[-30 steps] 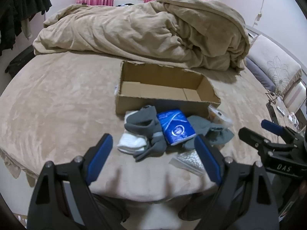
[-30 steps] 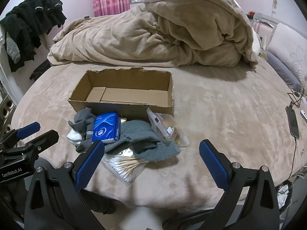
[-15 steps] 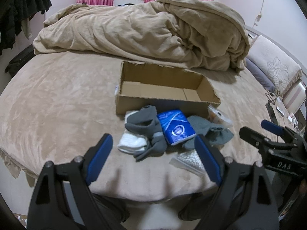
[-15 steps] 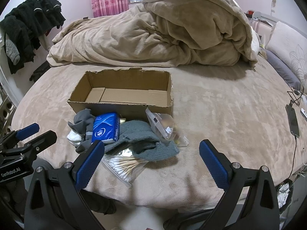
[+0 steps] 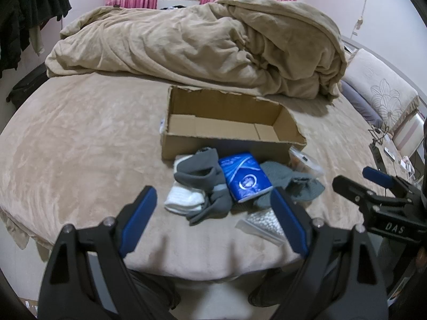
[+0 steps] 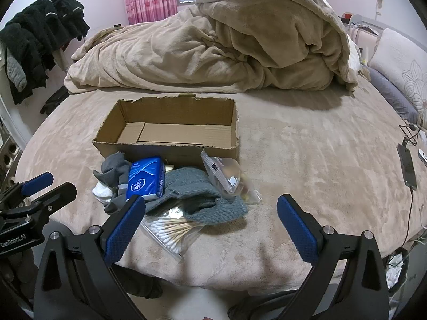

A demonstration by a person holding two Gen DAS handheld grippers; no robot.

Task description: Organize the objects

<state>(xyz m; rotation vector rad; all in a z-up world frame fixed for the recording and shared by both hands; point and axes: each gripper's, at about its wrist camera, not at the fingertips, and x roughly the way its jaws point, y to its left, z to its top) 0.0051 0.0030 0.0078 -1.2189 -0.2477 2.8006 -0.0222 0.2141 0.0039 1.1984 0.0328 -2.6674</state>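
An open, empty cardboard box (image 5: 229,122) (image 6: 170,130) sits on the bed. In front of it lies a pile: a blue tissue pack (image 5: 244,180) (image 6: 146,177), grey socks (image 5: 202,176) (image 6: 114,168), a white sock (image 5: 184,198), a grey knit cloth (image 6: 202,197) (image 5: 291,181), a bag of cotton swabs (image 6: 170,229) (image 5: 267,222) and a clear zip bag of small items (image 6: 229,176) (image 5: 304,161). My left gripper (image 5: 213,218) is open and empty, short of the pile. My right gripper (image 6: 210,226) is open and empty, near the swab bag.
A crumpled beige duvet (image 5: 200,42) fills the far side of the bed. Pillows (image 5: 381,98) lie at the right. A phone with a cable (image 6: 407,165) lies at the bed's right edge. Dark clothes (image 6: 32,48) hang at the left. The bed edge is just below the grippers.
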